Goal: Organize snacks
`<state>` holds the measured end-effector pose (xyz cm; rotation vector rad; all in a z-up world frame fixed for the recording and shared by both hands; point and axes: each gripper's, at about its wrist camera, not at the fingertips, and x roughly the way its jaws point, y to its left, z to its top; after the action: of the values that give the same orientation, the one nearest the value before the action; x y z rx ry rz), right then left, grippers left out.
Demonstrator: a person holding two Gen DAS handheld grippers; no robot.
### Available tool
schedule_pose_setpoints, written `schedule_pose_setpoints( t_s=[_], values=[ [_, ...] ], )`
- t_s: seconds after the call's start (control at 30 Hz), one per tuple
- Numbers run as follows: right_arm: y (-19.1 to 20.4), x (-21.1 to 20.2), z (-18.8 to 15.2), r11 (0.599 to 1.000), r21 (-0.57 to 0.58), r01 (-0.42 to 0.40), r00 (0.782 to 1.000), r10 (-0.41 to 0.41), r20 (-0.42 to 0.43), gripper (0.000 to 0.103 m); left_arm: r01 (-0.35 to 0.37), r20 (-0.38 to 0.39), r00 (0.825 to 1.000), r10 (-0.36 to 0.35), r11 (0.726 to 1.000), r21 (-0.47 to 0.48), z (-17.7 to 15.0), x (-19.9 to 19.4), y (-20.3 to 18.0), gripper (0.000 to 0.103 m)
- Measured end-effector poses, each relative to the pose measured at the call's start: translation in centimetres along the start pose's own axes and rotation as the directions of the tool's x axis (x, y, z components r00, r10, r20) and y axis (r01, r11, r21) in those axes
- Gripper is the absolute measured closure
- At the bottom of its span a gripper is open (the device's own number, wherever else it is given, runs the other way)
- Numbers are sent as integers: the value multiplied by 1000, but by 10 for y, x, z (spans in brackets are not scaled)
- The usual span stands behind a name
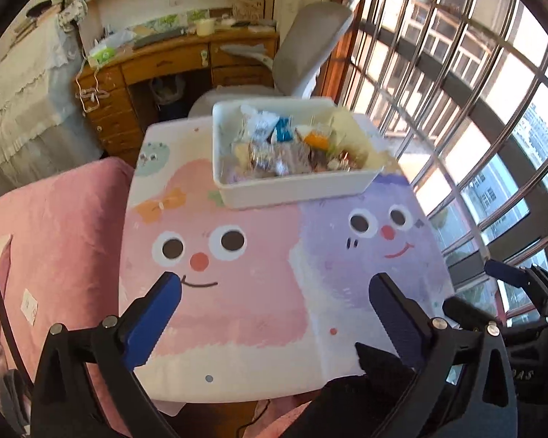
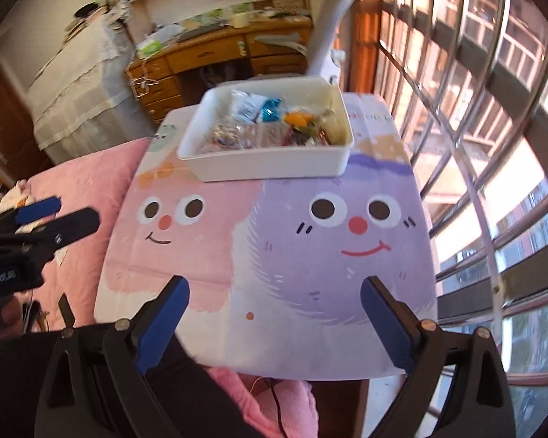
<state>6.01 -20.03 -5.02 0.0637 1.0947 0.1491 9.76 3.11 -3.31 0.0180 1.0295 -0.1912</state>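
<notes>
Snacks [image 1: 288, 146] in mixed wrappers fill white bin [image 1: 292, 189]; both grippers' fingers [image 1: 153, 321] spread, empty.

snacks [image 1: 288, 149]: mixed wrapped packs, heaped | in white rect. bin [image 1: 296, 191] | far end of cartoon-print tabletop [image 1: 237, 292]

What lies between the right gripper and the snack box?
Only bare tablecloth lies between the right gripper and the box, seen in the right wrist view.
</notes>
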Motion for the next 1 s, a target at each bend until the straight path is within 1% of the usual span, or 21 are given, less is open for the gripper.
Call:
schedule_pose_setpoints(
  t_s=[0.1,0.17,0.3,0.4,0.5,0.57,0.63,0.73,0.83,1.0],
  values=[
    [1,-16,4,1000,3,-26,999,26,-18,7,-9,45,999,10,1000,-12,3,-21,-8,1],
    [3,-25,5,998,16,-53,998,54,-30,6,-10,59,998,11,1000,-21,4,-30,-12,1],
    [8,-39,4,998,12,-58,998,58,-17,6,-34,49,998,37,998,-60,1,-38,-16,1],
    [7,-46,1,998,38,-53,999,53,8,6,-81,49,995,85,993,-87,-6,-43,-20,1],
    [6,-45,-2,998,57,-34,999,33,16,6,-142,59,987,148,985,-100,-9,-44,-23,1],
    [6,-45,-2,998,59,-37,999,36,23,2,-157,62,984,165,981,-111,-11,-44,-23,1],
    [7,-46,-1,998,56,-28,999,26,34,0,-176,57,981,184,977,-119,-11,-42,-23,1],
    [6,-45,2,998,61,-18,999,15,44,0,-191,64,978,199,974,-118,-10,-42,-25,1],
    [6,-40,4,998,53,-24,999,22,33,0,-195,78,976,204,975,-108,-8,-41,-28,1],
    [7,-34,11,999,32,-34,999,33,27,0,-199,79,975,207,974,-104,-4,-38,-29,1]
  ],
)
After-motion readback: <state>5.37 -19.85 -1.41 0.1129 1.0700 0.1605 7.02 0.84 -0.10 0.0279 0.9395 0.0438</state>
